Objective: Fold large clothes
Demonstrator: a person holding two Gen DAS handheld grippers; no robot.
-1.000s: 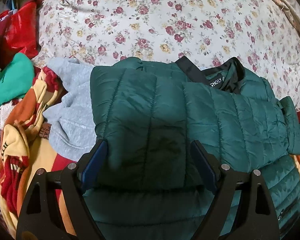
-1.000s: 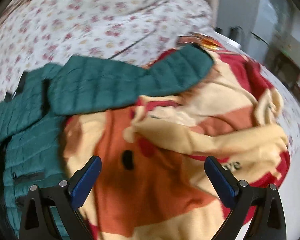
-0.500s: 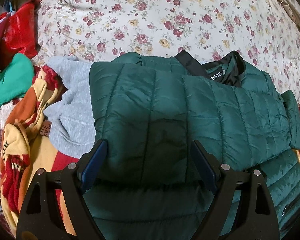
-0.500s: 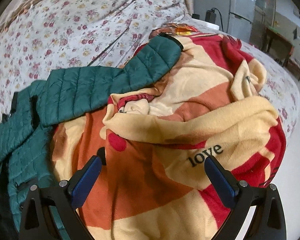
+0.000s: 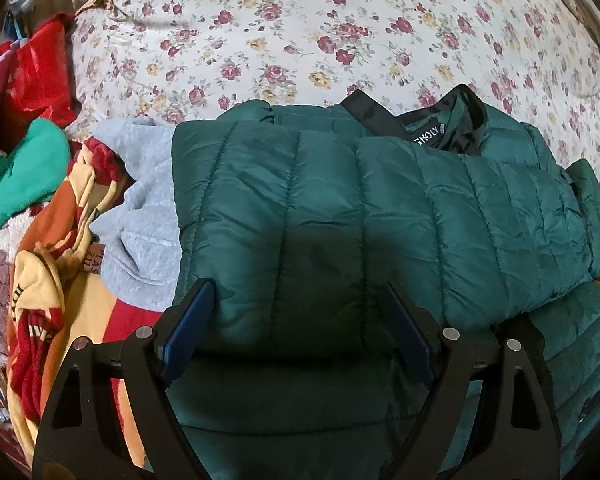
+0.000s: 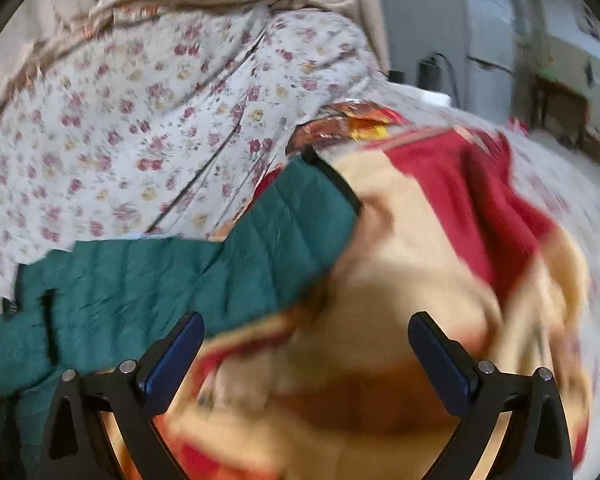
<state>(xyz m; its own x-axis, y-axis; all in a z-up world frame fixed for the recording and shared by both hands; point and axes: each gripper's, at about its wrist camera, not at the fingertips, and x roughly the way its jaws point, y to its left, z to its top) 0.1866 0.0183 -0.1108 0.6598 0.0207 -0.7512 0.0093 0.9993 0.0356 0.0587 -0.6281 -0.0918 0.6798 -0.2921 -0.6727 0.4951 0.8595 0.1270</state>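
A dark green quilted jacket lies on the bed with one side folded across its front; its black collar points away. My left gripper is open and empty, with the jacket's folded edge lying between its fingers. In the right wrist view, which is blurred, the jacket's other sleeve stretches out over a red, orange and cream blanket. My right gripper is open and empty above the blanket, to the right of the sleeve.
A grey sweatshirt lies left of the jacket. A green garment and red cloth sit at far left. The floral bedsheet lies beyond. A grey appliance stands past the bed.
My right gripper has swung up and towards the sleeve, whose cuff now sits nearer the middle of its view. The left gripper and jacket have barely moved.
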